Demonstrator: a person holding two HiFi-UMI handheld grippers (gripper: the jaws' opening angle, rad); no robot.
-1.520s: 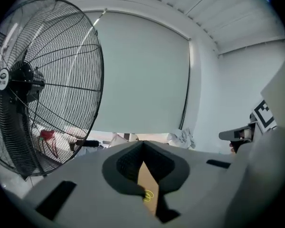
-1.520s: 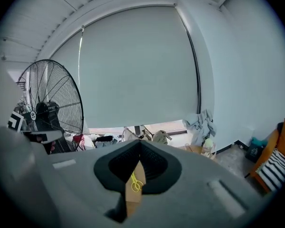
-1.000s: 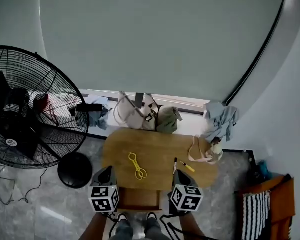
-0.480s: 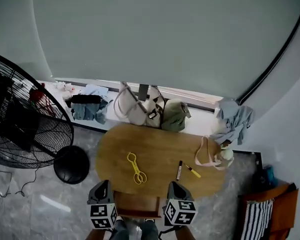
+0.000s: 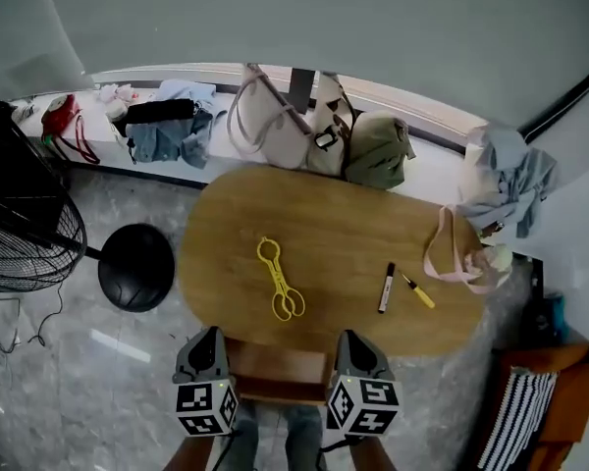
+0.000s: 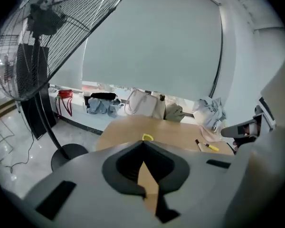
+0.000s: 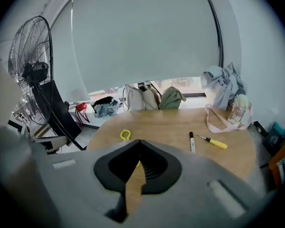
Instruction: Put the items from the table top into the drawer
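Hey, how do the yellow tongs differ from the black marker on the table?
The yellow tongs are bright yellow with looped handles; the black marker is a dark, straight stick. The tongs are longer and lie left of the marker in the head view. Both lie flat on the wooden table.

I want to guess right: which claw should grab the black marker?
Probably the right claw: the black marker lies on the right half of the table, nearer it than the left claw. Both are shut, empty.

Left tongs (image 5: 212, 335): sink lower, close to the desk's (image 5: 324, 224) near edge.
Right tongs (image 5: 350, 337): sink lower alongside, same edge.
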